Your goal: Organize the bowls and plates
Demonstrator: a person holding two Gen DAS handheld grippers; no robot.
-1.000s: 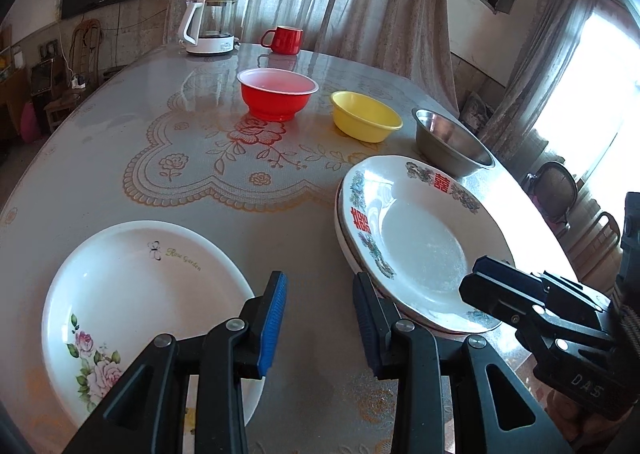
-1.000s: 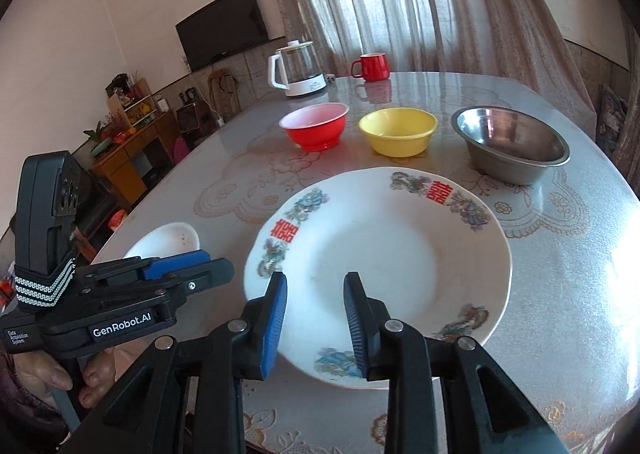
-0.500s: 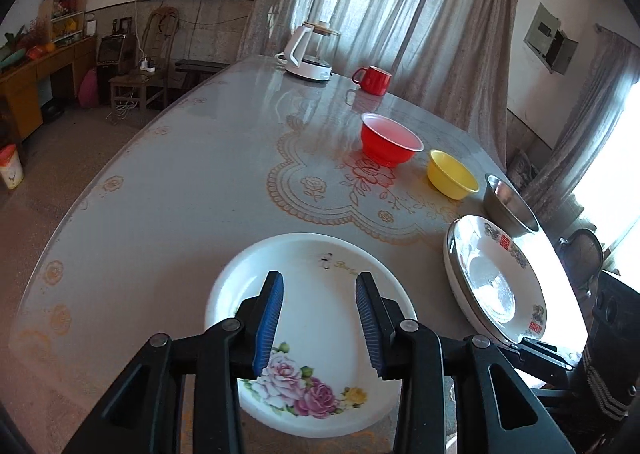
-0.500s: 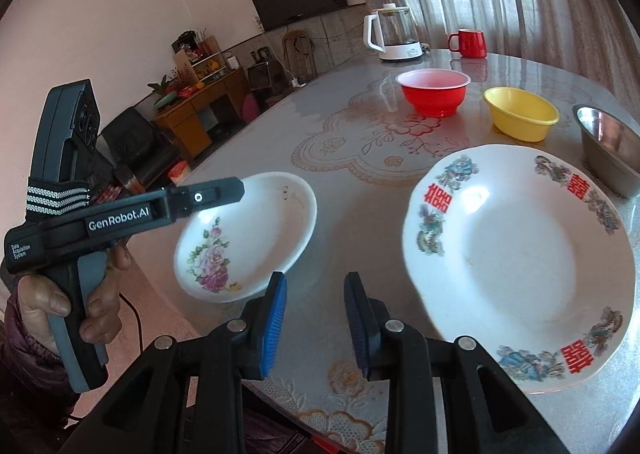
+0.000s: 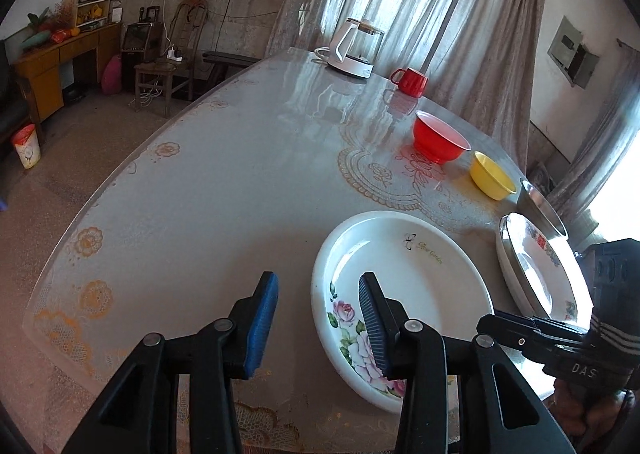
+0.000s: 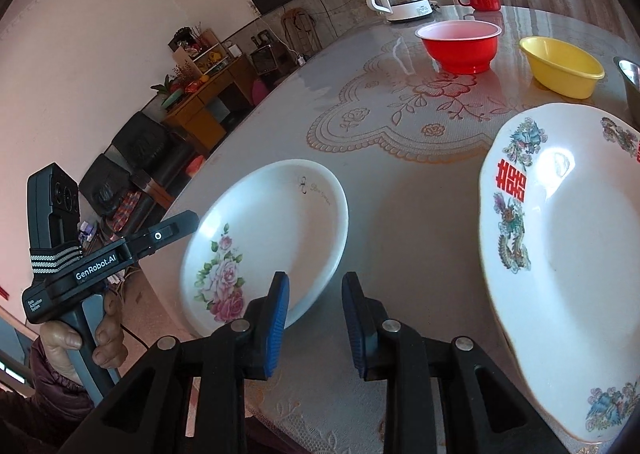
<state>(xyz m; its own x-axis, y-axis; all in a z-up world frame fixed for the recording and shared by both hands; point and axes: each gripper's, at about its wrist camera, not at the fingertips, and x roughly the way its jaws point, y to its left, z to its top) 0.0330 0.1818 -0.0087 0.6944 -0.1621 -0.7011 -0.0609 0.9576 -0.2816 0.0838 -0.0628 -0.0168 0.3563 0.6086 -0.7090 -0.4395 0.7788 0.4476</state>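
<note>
Glossy surface (image 5: 224, 181): both grippers empty, left gripper (image 5: 316, 318) widening, right gripper (image 6: 316, 318) narrowing; rose plate (image 5: 404, 294) beside left gripper's right jaw may skid off the near edge.

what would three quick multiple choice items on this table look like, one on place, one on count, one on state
1. Where is the rose plate relative to the dragon plate in the right wrist view?
A. stacked on it
B. to its left, apart
C. behind the kettle

2. How many plastic bowls are on the table?
A. two
B. four
C. none

3. What is between the left gripper's fingers?
A. a mug
B. the yellow bowl
C. nothing held; only its right finger overlaps the rose plate's rim

Answers:
1 B, bare tablecloth shows between the two plates.
2 A, one red bowl and one yellow bowl, beside a steel one.
3 C, the fingers stand apart over the cloth, and have just been opening.
</note>
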